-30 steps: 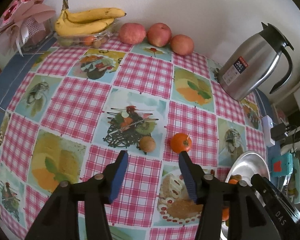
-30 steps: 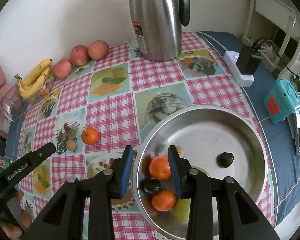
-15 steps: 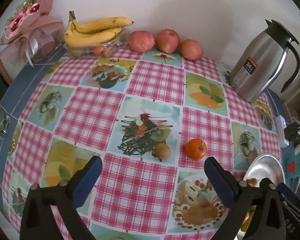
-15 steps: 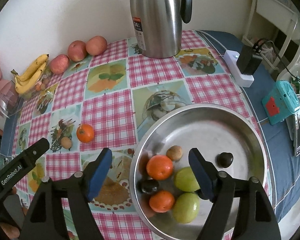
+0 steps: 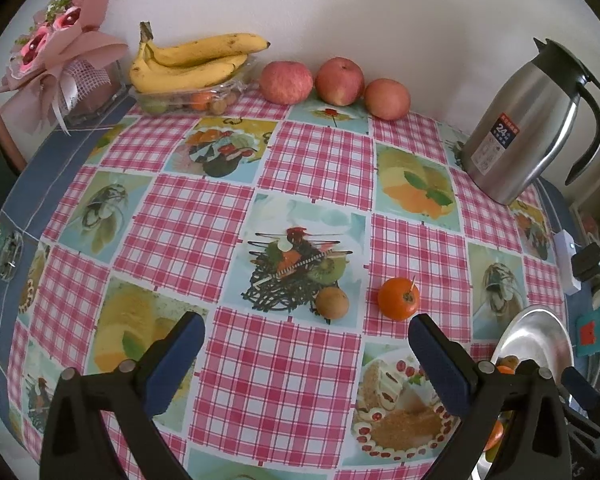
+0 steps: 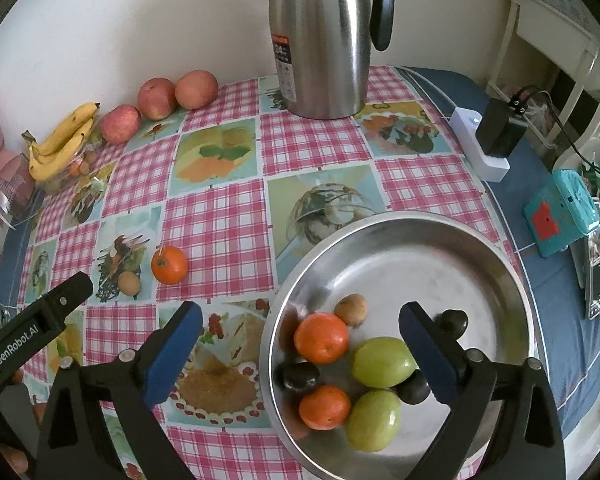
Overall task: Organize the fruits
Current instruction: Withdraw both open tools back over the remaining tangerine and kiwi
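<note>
An orange tangerine and a small brown round fruit lie on the checked tablecloth, just beyond my left gripper, which is wide open and empty. Both also show in the right wrist view: tangerine, brown fruit. A steel bowl holds two tangerines, two green fruits, a small brown fruit and dark plums. My right gripper is wide open and empty above the bowl's near left side.
Three apples and a banana bunch on a clear fruit tray stand along the back wall. A steel thermos jug stands at the back right. A bouquet is at the far left. A power strip lies right of the bowl.
Both grippers have opened wide from a narrower gap. A tangerine that sat between the right gripper's fingers now lies in the bowl. The left gripper has drawn back from the tangerine.
</note>
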The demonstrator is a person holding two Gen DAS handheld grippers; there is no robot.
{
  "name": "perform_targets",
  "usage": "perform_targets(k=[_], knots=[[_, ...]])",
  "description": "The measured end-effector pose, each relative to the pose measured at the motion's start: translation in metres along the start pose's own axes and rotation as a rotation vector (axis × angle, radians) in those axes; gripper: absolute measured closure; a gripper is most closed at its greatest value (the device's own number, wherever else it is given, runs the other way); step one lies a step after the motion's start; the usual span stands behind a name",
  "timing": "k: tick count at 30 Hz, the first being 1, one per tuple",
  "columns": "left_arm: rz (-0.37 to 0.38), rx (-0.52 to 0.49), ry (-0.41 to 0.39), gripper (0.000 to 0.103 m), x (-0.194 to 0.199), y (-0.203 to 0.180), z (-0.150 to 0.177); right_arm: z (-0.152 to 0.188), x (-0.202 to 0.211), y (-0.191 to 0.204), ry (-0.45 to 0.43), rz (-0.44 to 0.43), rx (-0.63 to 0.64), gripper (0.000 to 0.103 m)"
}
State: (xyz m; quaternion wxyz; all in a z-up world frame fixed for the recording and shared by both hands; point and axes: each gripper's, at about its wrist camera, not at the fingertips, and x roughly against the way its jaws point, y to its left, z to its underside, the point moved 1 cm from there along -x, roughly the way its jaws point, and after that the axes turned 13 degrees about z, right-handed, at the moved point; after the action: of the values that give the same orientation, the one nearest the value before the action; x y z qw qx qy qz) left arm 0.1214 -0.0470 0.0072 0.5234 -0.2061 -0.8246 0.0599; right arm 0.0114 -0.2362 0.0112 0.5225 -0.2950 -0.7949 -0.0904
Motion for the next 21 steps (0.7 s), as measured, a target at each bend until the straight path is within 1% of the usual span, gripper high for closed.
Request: perform_targets(k=[4,11,17,21], knots=[[0.002,0.003,0.011,0.0,-0.003,0.001,0.0,0.001,-0.003,0.006,0.012,0.001,0.019,0.004],[-0.018,0.011,0.048,0.0,-0.015,0.008,0.004,0.005,-0.02,0.021,0.068,0.002,0.064,0.004],[-0.038,0.041,0.048,0.0,-0.017,0.02,0.002,0.007,-0.027,0.04,0.077,-0.017,0.103,0.004],[-0.045,0.054,0.046,0.0,-0.018,0.028,0.0,0.008,-0.027,0.052,0.068,-0.037,0.12,0.004]])
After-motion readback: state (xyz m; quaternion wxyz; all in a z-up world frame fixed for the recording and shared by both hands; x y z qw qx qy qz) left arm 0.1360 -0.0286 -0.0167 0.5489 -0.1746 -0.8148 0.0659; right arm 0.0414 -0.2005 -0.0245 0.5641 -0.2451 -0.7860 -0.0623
